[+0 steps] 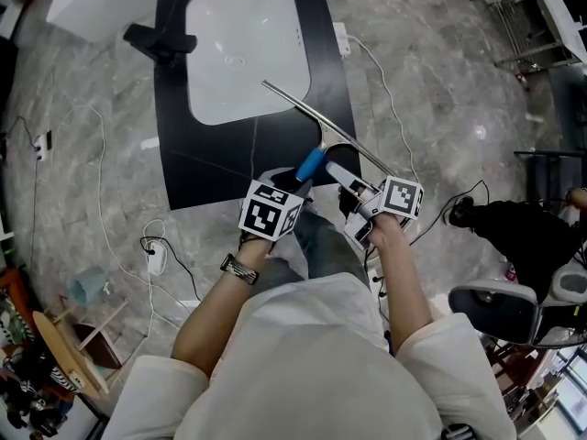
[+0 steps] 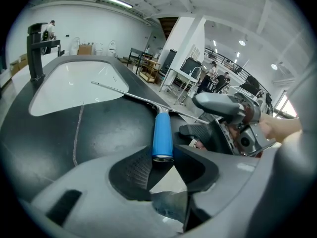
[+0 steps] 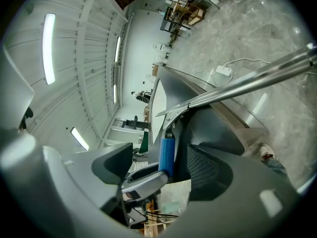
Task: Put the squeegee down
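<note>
The squeegee has a blue handle (image 1: 310, 164) and a long metal blade (image 1: 321, 122). It slants over the right front edge of the black counter (image 1: 211, 159). My left gripper (image 1: 301, 180) is shut on the near end of the blue handle (image 2: 162, 133), which sits between the tips of its pads (image 2: 136, 170). Whether the blade (image 2: 124, 93) touches the counter I cannot tell. My right gripper (image 1: 348, 186) stands open just right of the handle, and the blue handle (image 3: 167, 155) shows beyond its spread jaws without touching them.
A white sink (image 1: 248, 49) with a black faucet (image 1: 160, 42) is set in the counter. Cables and a power strip (image 1: 341, 39) lie on the marble floor. A grey chair (image 1: 500, 310) and a black bag (image 1: 523, 227) are at the right.
</note>
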`<state>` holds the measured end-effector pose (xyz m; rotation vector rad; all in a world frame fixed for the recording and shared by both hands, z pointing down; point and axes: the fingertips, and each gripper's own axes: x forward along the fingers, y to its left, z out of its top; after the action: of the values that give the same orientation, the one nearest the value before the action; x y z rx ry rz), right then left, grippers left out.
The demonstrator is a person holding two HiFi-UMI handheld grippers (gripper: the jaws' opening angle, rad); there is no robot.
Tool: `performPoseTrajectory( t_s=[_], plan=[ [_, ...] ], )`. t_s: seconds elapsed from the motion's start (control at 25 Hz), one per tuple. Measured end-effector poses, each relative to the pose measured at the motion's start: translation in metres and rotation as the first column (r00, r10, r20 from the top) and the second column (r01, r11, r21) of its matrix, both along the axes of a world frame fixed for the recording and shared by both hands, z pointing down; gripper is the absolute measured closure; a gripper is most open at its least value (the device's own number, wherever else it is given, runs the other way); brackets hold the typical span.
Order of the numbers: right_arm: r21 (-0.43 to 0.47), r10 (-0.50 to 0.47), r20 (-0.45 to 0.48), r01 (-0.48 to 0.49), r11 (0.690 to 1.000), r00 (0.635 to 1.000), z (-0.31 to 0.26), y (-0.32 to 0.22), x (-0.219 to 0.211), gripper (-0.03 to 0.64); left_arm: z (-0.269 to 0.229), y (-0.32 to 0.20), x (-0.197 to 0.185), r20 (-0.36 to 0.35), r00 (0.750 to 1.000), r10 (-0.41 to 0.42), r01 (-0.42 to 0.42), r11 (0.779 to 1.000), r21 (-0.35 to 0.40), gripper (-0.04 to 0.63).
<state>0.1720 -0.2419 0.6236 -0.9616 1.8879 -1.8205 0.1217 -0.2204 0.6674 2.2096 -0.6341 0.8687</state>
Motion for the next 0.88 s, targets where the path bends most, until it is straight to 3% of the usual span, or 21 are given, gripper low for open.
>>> performPoseTrajectory(
  t_s=[0.6, 0.88],
  plan=[
    [0.036, 0.039, -0.018, -0.038, 0.999, 0.999, -0.019, 0.018, 0.003, 0.287, 0.002, 0.017, -0.009, 0.021, 0.999, 0.03, -0.031, 1.0, 0.004, 0.382],
    [0.062, 0.073, -0.028, -0.071, 0.996, 0.997, -0.039, 0.032, 0.003, 0.381, -0.007, 0.028, -0.022, 0.026, 0.999, 0.019, -0.021, 0.998, 0.053, 0.382]
  ],
)
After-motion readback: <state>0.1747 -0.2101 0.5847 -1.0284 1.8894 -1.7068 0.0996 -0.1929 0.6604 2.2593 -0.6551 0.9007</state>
